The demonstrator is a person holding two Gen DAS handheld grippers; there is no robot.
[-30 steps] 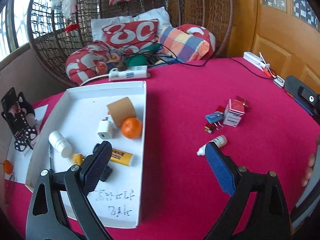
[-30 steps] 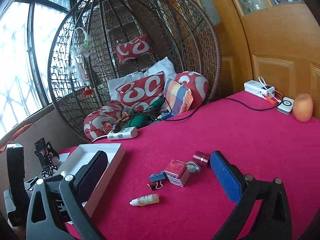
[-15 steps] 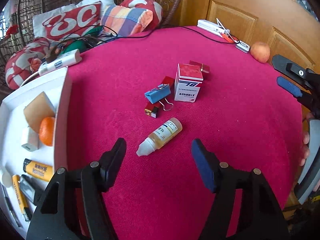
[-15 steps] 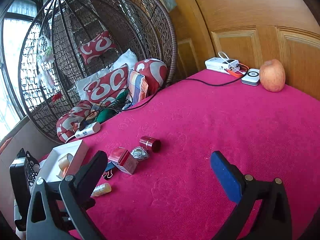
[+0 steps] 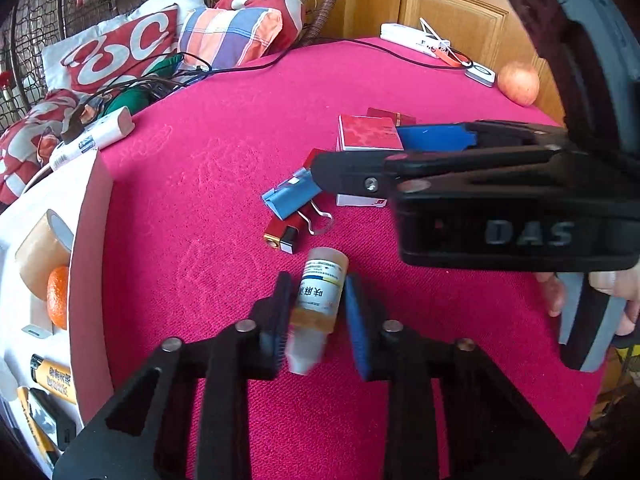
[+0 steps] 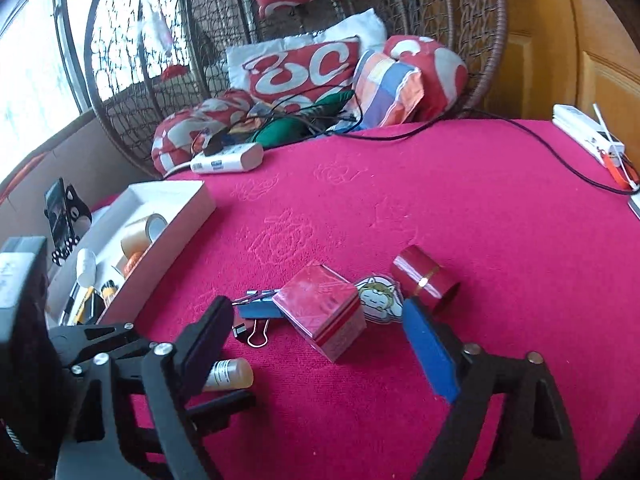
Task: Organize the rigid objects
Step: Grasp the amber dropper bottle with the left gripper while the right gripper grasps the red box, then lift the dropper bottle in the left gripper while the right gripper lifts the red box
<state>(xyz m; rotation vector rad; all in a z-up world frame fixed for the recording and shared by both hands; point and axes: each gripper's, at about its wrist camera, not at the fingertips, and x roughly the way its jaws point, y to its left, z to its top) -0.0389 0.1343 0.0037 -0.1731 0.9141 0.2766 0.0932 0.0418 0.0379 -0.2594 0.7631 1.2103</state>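
The left gripper [image 5: 318, 312] has just been closing its jaws on the small dropper bottle [image 5: 320, 294], which lies between them on the pink surface [image 5: 200, 208]. The right gripper [image 6: 320, 332] has been narrowing around the red box [image 6: 324, 308], without touching it.

Left gripper [image 5: 318, 316] tilts down, jaws just closing, pads against a bottle [image 5: 320, 296]. Right gripper [image 6: 320, 332] low, jaws closing too but apart, straddling a box [image 6: 322, 310], not touching.
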